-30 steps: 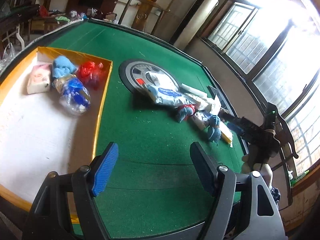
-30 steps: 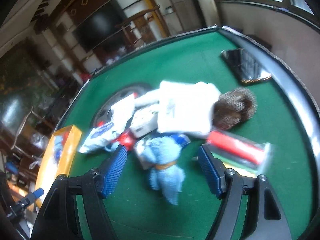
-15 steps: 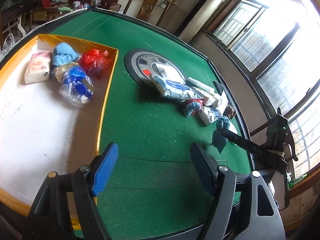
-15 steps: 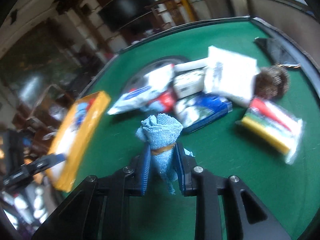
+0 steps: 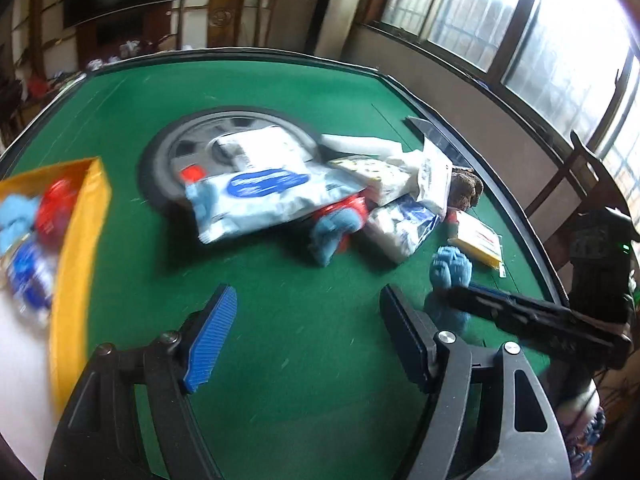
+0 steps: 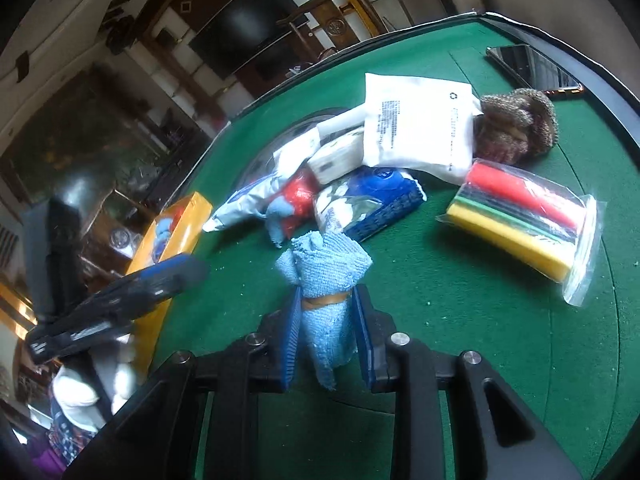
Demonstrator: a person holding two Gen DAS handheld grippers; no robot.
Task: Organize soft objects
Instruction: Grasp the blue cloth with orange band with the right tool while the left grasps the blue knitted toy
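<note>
My right gripper (image 6: 327, 304) is shut on a rolled light-blue cloth (image 6: 326, 276) bound with a tan band, held above the green table. It shows in the left wrist view too (image 5: 450, 268), at the right. My left gripper (image 5: 308, 320) is open and empty over bare felt. A pile of soft goods lies ahead: a blue-and-white wipes pack (image 5: 264, 196), a white pouch (image 6: 418, 136), a brown knit item (image 6: 516, 124), a blue pack (image 6: 372, 200), a red-and-blue cloth (image 5: 336, 224). The yellow-rimmed tray (image 5: 86, 216) at the left holds several soft items.
A bag of coloured sponges (image 6: 520, 216) lies right of the pile. A grey round disc (image 5: 200, 144) sits under the pile's far side. A phone (image 6: 532, 68) lies near the table's far right rim. Chairs and windows stand beyond the table.
My right gripper closed on the blue cloth roll and lifted it away from the pile, toward the left. My left gripper swung right, so the tray slid to the view's left edge.
</note>
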